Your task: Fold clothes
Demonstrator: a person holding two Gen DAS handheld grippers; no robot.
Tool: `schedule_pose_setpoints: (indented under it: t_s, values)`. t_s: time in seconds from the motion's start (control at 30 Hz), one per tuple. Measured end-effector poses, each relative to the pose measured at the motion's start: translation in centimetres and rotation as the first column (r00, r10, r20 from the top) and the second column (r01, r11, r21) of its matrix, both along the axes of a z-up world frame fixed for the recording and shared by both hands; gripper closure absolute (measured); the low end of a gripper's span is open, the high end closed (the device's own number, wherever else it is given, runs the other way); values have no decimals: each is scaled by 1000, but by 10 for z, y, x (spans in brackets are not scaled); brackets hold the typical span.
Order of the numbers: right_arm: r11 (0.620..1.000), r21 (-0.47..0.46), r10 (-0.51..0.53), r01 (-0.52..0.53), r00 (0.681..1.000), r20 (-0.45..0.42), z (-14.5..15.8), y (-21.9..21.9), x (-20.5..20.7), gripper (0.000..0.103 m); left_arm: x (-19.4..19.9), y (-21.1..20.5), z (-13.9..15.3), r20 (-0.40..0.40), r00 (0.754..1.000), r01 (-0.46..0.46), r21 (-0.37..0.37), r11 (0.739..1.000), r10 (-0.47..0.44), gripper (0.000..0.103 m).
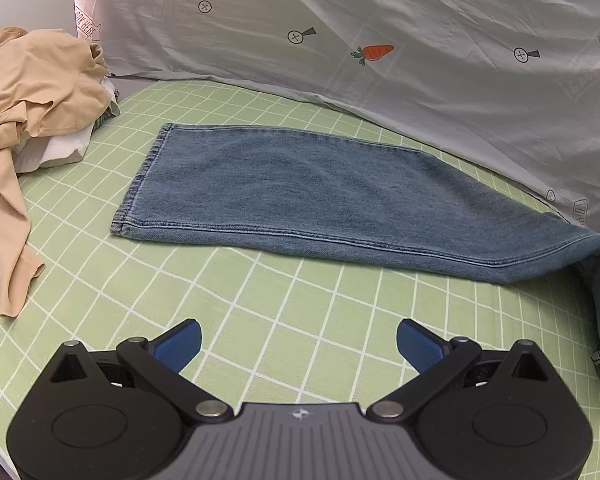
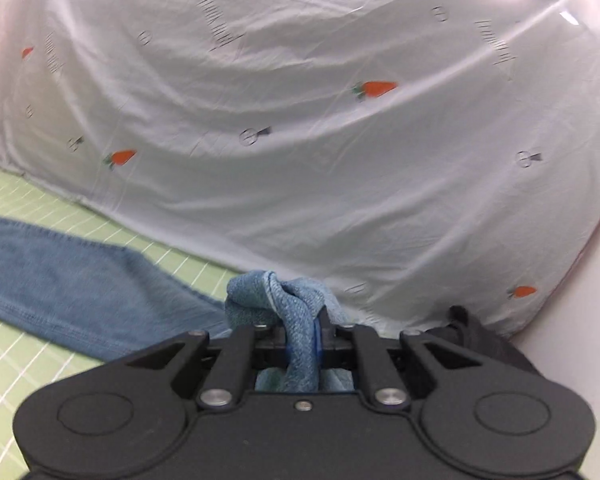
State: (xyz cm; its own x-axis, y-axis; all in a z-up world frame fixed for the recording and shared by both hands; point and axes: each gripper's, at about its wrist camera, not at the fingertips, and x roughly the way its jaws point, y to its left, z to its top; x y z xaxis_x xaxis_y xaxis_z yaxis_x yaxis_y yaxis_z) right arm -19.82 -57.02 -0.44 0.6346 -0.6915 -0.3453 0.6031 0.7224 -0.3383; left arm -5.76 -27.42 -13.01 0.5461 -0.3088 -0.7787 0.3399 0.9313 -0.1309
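Jeans (image 1: 300,196): we see them flat on the green checked sheet (image 1: 260,300), long axis 9 to 3 o'clock.
Left gripper (image 1: 298,346): ours, spread and empty, jeans at 12 o'clock.
Right gripper (image 2: 300,340): we clench bunched denim; nearer arm.

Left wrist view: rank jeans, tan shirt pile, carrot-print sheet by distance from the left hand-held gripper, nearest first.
From the left hand-held gripper, which is open:
1. Jeans, flat straight ahead.
2. Tan shirt pile, far left; its sleeve trails nearer.
3. Carrot-print sheet, behind the jeans.
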Motion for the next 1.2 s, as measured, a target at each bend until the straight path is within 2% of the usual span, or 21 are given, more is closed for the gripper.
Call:
schedule_pose_setpoints:
  t_s: [0.07,0.1,0.17,0.2,0.23,0.37,0.4,0.47,0.5,0.6,0.73,0.77,0.8,0.87,0.93,1.07,1.1,1.2]
  values:
    - [995,-19,-98,98,995,27,5,-32,-8,91,2,-5,-1,-1,1000,1,-5,1000,-1,1]
    - [991,-10,-136,136,991,8,-3,-45,-10,87,3,-6,-1,2,1000,3,-7,1000,-3,1]
    - [981,36,-185,189,979,-79,-34,-63,-11,83,6,-7,-1,6,1000,-2,-11,1000,2,1]
    - [975,58,-208,216,970,-124,-50,-72,-12,75,8,-6,-1,7,1000,-6,-12,1000,6,1]
    - [967,78,-229,245,959,-168,-65,-81,-12,72,9,-6,-1,7,1000,-12,-13,1000,13,1]
    - [921,144,-296,362,890,-346,-128,-116,-14,67,11,0,-2,0,999,-36,4,999,36,1]
    - [916,148,-299,372,882,-365,-133,-116,-15,67,12,2,-3,-4,999,-42,10,999,42,1]
    - [920,148,-306,363,901,-308,-122,-101,-19,65,14,5,-5,-20,998,-57,13,998,58,1]
    - [921,149,-311,359,911,-271,-116,-93,-21,60,16,6,-7,-33,997,-63,11,998,63,1]
    - [926,155,-320,343,935,-153,-96,-70,-27,54,18,2,-10,-47,997,-53,15,999,53,1]
    - [943,170,-291,286,957,3,-74,-39,-33,54,15,-8,-10,-36,999,-5,27,1000,6,1]
    - [950,189,-258,247,966,33,-71,-33,-33,61,14,-10,-10,-35,999,3,29,1000,-2,1]
    - [956,204,-224,211,974,42,-71,-27,-31,71,14,-12,-10,-34,999,12,32,999,-11,1]
    - [963,230,-151,142,988,21,-76,-18,-20,80,13,-14,-11,-36,999,20,33,999,-19,1]
    - [958,272,-99,96,995,-1,-83,-12,-10,81,13,-14,-12,-37,999,20,32,999,-19,1]
    - [889,429,-154,160,987,-48,-111,-31,8,81,12,-11,-11,-34,999,12,30,999,-11,1]
    - [881,441,-167,173,985,-52,-117,-36,12,81,12,-10,-11,-34,999,10,29,1000,-9,1]
    - [894,419,-152,159,987,-49,-125,-41,24,81,13,-8,-12,-37,999,3,29,1000,-2,1]
